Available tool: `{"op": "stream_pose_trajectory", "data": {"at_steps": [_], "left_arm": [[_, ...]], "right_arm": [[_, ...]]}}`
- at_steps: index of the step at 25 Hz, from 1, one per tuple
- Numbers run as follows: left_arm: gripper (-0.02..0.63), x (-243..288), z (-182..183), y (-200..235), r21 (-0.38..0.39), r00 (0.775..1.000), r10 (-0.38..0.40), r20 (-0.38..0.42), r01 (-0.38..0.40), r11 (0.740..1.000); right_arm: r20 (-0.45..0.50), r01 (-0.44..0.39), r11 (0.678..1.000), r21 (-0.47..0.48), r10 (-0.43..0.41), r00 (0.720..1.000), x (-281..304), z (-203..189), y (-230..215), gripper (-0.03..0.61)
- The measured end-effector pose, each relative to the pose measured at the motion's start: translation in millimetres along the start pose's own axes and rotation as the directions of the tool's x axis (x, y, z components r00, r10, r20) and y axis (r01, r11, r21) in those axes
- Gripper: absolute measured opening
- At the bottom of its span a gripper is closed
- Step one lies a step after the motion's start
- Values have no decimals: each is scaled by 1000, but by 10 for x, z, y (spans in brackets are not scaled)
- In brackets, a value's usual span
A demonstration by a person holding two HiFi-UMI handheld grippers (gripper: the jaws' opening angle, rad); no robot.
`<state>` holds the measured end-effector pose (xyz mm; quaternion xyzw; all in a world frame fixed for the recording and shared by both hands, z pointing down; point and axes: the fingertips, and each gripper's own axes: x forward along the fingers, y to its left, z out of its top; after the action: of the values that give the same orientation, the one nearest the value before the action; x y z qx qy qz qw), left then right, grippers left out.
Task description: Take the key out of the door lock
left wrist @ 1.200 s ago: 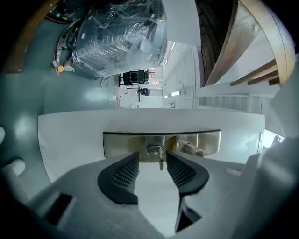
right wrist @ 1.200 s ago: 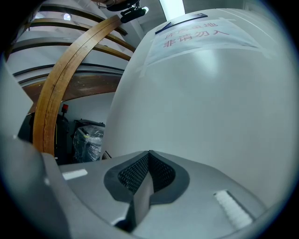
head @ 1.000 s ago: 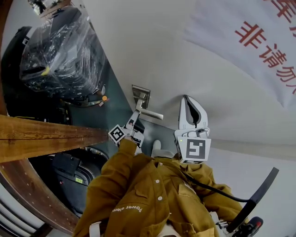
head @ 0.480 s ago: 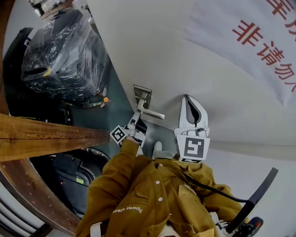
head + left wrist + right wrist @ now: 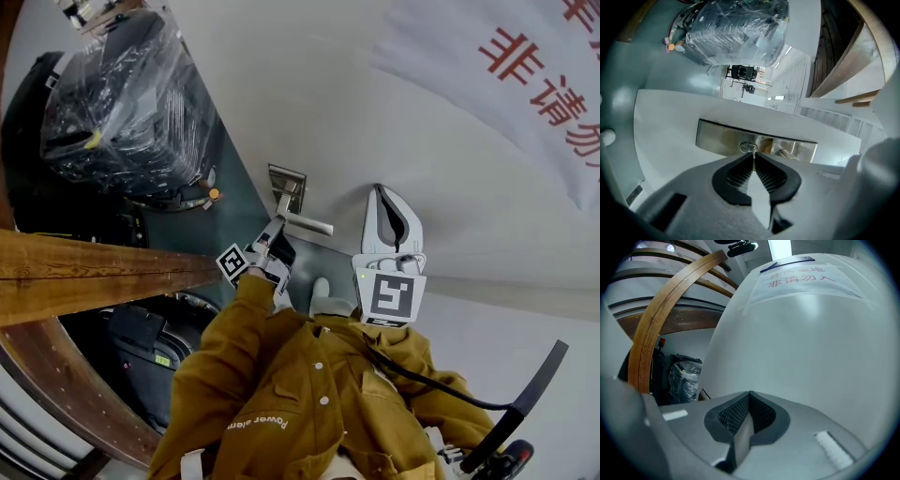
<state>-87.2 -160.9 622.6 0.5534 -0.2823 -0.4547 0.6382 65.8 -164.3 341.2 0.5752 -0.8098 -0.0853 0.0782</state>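
- the key (image 5: 753,151) sits in the keyhole of the brushed metal lock plate (image 5: 717,138). its long axis runs straight out of the plate toward the left gripper (image 5: 753,157), blade end buried in the lock. the head shows edge-on as a thin sliver.
- the plate is fixed to a white door (image 5: 394,122). a lever handle (image 5: 306,223) juts out of the same plate, just beside the keyhole.
- higher on the door hangs a white sheet with red characters (image 5: 539,70).
- past the door's edge lies a dark grey-green floor (image 5: 234,202) with a bundle wrapped in clear plastic (image 5: 122,103) and dark cases round it. a curved wooden rail (image 5: 84,272) crosses the head view's left side.
- the left gripper is at the lock plate with its jaws closing, down to a narrow slit. the key's head is pinched between the ribbed black pads (image 5: 738,176) at their tips.
- the right gripper (image 5: 749,394) is held off to the side of the handle, facing bare door. its jaws are together with nothing between them.
- a mustard-yellow sleeve (image 5: 234,347) leads up to the left gripper.
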Motion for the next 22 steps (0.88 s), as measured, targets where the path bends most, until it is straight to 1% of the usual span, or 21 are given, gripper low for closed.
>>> {"op": "stream_pose_trajectory", "data": {"at_steps": [1,5,10,14,15,17,21,22], "left_arm": [[18,-6,-5,-5,6,1000,7,-1,-7,1000],[18,-10,-24,-31,112,999,36,-9,-35,993],[18,-36,-38,-36,125,999,38,24,-41,991],[18,-37,-47,-57,203,998,56,15,-57,978],[18,-36,-51,-64,210,998,56,12,-58,976],[18,-40,-58,-60,187,999,51,18,-54,981],[18,-69,-34,-21,71,998,43,41,-46,996],[18,-68,-33,-26,66,998,42,42,-45,997]], "right_arm": [[-7,-1,1000,-1,1,1000,-7,-9,4,3],[-14,-8,1000,9,8,1000,-11,-22,4,3],[6,-13,1000,19,13,1000,-9,13,9,3],[-19,-46,999,13,46,999,20,-46,79,3],[-19,-53,998,20,53,998,30,-52,98,3],[-23,-55,998,29,56,998,28,-65,105,5],[-6,-50,999,20,50,999,37,-37,102,5],[-8,-49,999,13,50,999,38,-37,103,5]]}}
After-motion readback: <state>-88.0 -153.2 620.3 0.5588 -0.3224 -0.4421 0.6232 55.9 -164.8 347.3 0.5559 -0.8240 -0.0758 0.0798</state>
